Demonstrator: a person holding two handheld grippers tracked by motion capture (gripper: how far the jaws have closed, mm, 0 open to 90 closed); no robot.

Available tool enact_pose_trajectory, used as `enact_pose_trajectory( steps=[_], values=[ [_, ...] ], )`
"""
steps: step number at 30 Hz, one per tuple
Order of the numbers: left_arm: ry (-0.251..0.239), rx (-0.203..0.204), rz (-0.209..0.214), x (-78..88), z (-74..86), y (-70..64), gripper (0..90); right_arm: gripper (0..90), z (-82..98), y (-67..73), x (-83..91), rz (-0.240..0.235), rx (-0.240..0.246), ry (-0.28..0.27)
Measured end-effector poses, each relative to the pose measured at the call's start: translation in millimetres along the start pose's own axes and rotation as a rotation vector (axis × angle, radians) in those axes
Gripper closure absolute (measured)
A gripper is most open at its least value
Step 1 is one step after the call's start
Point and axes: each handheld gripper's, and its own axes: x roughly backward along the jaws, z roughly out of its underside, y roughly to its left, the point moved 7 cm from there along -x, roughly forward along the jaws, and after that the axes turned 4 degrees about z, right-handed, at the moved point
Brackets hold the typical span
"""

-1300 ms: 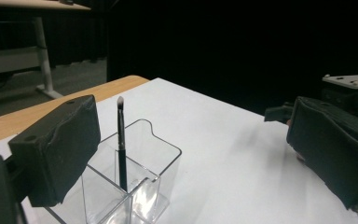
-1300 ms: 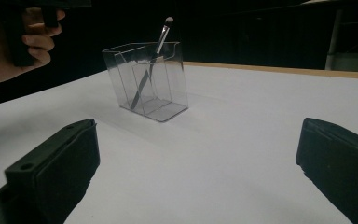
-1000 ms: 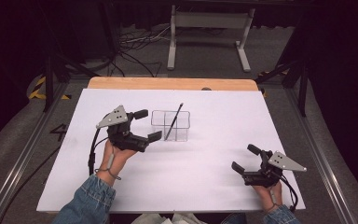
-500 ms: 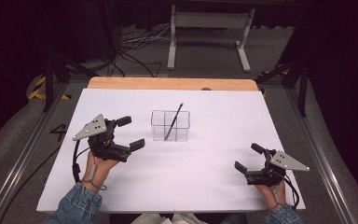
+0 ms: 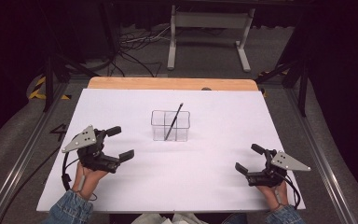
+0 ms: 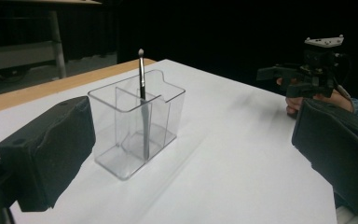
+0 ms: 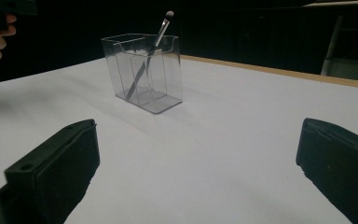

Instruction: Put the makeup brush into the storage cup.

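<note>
Left claw (image 5: pixel 116 144) spread, empty, resting low at surface (image 5: pixel 223 186) left edge. Right claw (image 5: pixel 249 159) spread, empty, near right edge. Brush (image 5: pixel 173 121) leans in clear organizer (image 5: pixel 169 126) mid-surface.

2 black grippers, grey plates, denim sleeves (image 5: pixel 70 211).

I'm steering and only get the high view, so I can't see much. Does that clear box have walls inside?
Observer: Yes. In the left gripper view the clear box has dividers that split it into compartments.
Operator: What's on top of the black stick?
Observer: The brush ends in a small pale rounded tip, and it leans against the box rim.
Operator: Is my right gripper holding something?
Observer: No. In its own view the right gripper is wide open, with bare white table between its jaws.
</note>
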Motion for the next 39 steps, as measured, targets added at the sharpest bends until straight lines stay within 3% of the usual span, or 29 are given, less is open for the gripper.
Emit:
enact_pose_trajectory(
  steps=[9, 18, 20, 26, 32, 35, 38, 39],
  values=[
    [0.004, 0.047, -0.043, 19.9, 26.9, 6.1, 0.1, 0.0, 1.1, 2.8, -1.5, -0.015, 0.001, 0.006],
    [0.005, 0.061, -0.052, 32.3, 46.2, 9.2, 0.0, 0.0, 1.7, 6.4, -3.0, -0.033, 0.015, 0.013],
    [-0.001, 0.061, -0.069, 37.8, 51.4, 11.6, 0.0, 0.0, 2.0, 6.6, -3.1, -0.035, 0.017, 0.016],
    [0.003, 0.053, -0.089, 44.2, 60.0, 14.6, 0.0, 0.0, 2.9, 7.6, -3.9, -0.040, 0.014, 0.021],
    [-0.027, 0.011, -0.133, 54.9, 71.7, 19.7, 0.0, 0.0, 4.3, 8.4, -4.9, -0.042, 0.014, 0.029],
    [-0.046, -0.007, -0.136, 58.2, 75.2, 21.6, 0.0, 0.0, 5.1, 8.9, -5.5, -0.043, 0.019, 0.033],
    [-0.030, -0.043, -0.155, 59.0, 78.7, 22.9, 0.0, 0.0, 6.1, 9.3, -6.0, -0.040, 0.020, 0.037],
    [-0.029, -0.038, -0.157, 58.1, 79.3, 22.1, 0.0, 0.0, 6.7, 9.4, -6.3, -0.039, 0.023, 0.041]
  ],
)
